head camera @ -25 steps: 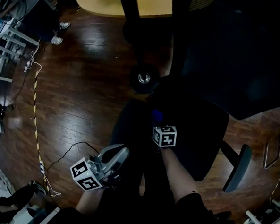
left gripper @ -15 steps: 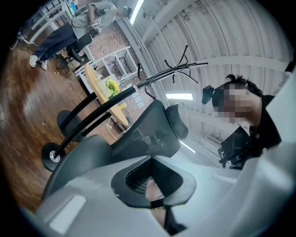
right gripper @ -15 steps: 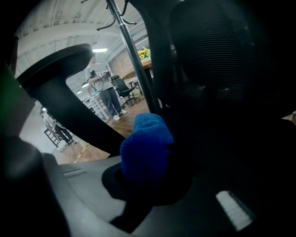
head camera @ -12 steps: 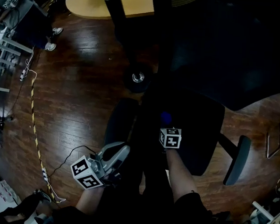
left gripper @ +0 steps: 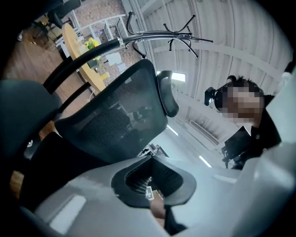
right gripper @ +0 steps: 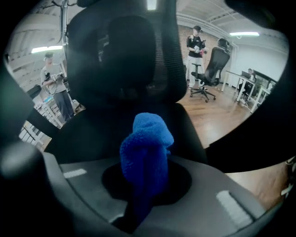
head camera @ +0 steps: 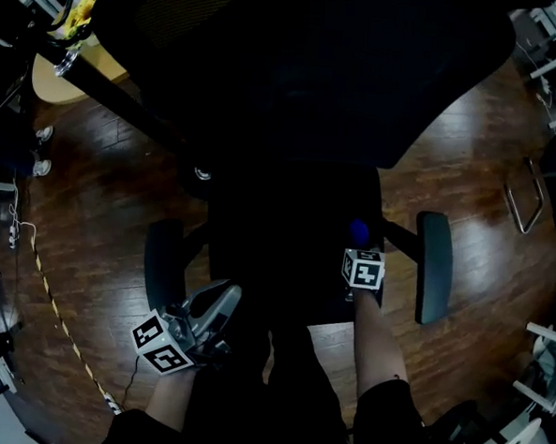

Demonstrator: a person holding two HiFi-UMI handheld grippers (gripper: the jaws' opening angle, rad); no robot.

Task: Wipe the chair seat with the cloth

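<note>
Cloth (right gripper: 147,143): blue, fleecy, bunched upright, pinched between the jaws of the right tongs (right gripper: 144,183), its top standing proud of them. Head view puts it just ahead of those tongs, over the right part of the chair seat (head camera: 286,245) and near the right armrest (head camera: 433,268). Contact with the seat cannot be confirmed; the seat is black and badly lit. No streaks, damp patches or dirt can be made out, so the share of seat already covered is undetermined; judged as fitting a pass in progress on the right side as well as a pause between strokes. Backrest (right gripper: 122,55) stands straight ahead of the right tongs. Left tongs (left gripper: 155,183) pressed together, nothing between them, held off the seat's near-left corner and tilted upward. Writing: none legible; each marker cube (head camera: 362,268) bears only black-and-white squares.
</note>
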